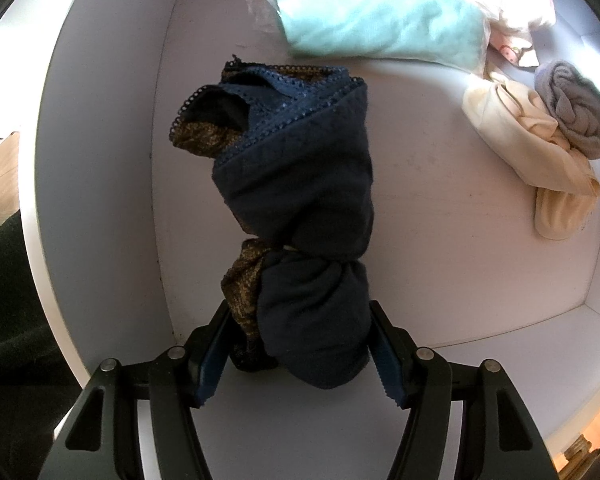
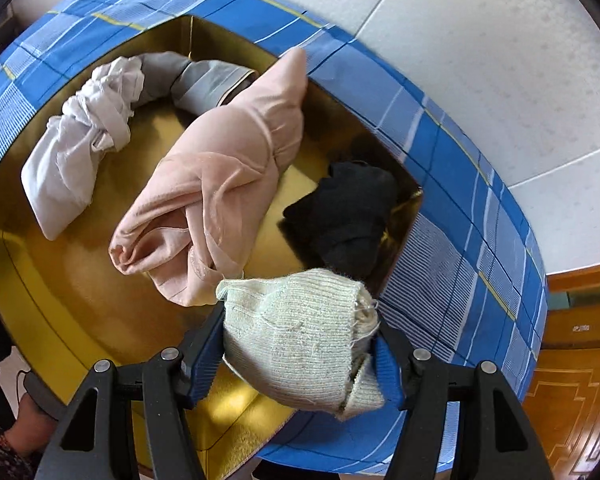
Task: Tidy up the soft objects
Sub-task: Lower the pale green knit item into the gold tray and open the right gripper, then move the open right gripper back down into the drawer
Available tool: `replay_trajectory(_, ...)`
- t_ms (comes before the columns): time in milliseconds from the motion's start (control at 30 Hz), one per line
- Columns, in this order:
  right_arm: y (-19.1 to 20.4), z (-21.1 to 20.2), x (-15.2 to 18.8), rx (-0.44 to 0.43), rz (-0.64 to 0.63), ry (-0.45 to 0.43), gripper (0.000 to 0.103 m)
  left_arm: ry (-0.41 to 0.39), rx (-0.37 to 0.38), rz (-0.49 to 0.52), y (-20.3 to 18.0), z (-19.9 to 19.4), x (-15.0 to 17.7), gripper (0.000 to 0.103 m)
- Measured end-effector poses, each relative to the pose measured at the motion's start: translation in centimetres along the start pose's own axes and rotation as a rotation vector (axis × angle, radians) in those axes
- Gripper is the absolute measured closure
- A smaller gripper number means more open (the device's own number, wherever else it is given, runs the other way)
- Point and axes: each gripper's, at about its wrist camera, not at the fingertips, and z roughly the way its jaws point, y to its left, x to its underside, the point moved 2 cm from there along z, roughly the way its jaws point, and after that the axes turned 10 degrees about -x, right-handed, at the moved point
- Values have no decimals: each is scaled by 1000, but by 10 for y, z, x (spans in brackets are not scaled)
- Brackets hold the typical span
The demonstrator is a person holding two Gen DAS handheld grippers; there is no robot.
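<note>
In the left wrist view, my left gripper (image 1: 300, 350) is shut on a knotted navy bundle with lace trim and gold mesh (image 1: 296, 184), held over the white drawer floor (image 1: 440, 240). In the right wrist view, my right gripper (image 2: 300, 354) is shut on a pale green ribbed sock roll (image 2: 300, 332), held above the near corner of a blue plaid box with a gold inside (image 2: 452, 264). In the box lie a pink knotted garment (image 2: 216, 184), a white-grey knotted garment (image 2: 88, 136) and a black bundle (image 2: 348, 216).
The drawer holds a mint folded cloth in plastic (image 1: 380, 20), a white printed garment (image 1: 512, 0), a cream roll (image 1: 540, 160) and a grey roll (image 1: 580, 112). The drawer's left wall (image 1: 100, 160) is close. A wooden door (image 2: 580, 380) stands right of the box.
</note>
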Motion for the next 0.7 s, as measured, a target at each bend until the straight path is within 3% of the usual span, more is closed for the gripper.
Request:
replay_trajectory(233, 3, 5, -3, -10, -45, 6, 33, -1, -2, 2, -2, -2, 0, 37)
replay_trajectory(300, 0, -3, -5, -8, -40, -26, 28, -2, -5, 3, -3, -2, -1, 37)
replay_trajectory(700, -31, -63, 3, -10, 99, -249, 28, -6, -11, 10, -7, -5, -1, 37)
